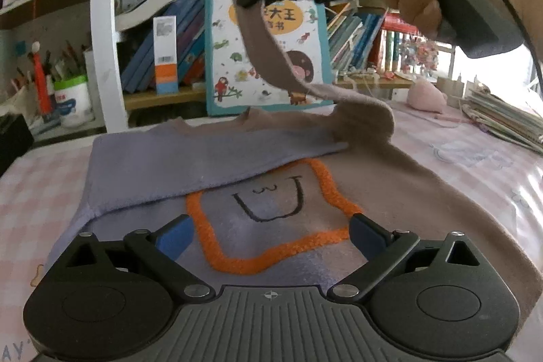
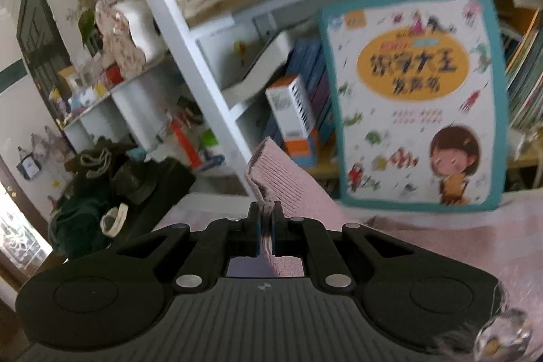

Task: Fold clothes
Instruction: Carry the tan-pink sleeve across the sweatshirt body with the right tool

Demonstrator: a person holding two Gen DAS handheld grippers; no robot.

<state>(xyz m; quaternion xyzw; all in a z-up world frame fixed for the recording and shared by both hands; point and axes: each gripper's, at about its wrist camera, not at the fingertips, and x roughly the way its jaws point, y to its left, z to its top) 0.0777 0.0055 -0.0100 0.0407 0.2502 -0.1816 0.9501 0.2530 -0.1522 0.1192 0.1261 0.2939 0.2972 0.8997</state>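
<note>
A pale mauve sweater (image 1: pixel 390 192) lies on the checked table, its front showing an orange-outlined square with a drawn smile (image 1: pixel 271 209). One sleeve lies folded across its upper part (image 1: pixel 190 165). My left gripper (image 1: pixel 269 231) hovers low over the front of the sweater, open, with nothing between its blue pads. My right gripper (image 1: pixel 242 0), held by a hand, is up in the air at the top and lifts the other sleeve (image 1: pixel 268 50). In the right wrist view that gripper (image 2: pixel 266 219) is shut on the ribbed sleeve cuff (image 2: pixel 271 172).
A pink-and-white checked cloth (image 1: pixel 468 155) covers the table. Behind it stand a white bookshelf (image 1: pixel 101 33) with books, a large picture book (image 1: pixel 234 63), a pen pot (image 1: pixel 69 97), a pink object (image 1: pixel 426 95) and a paper stack (image 1: pixel 502 117) at right.
</note>
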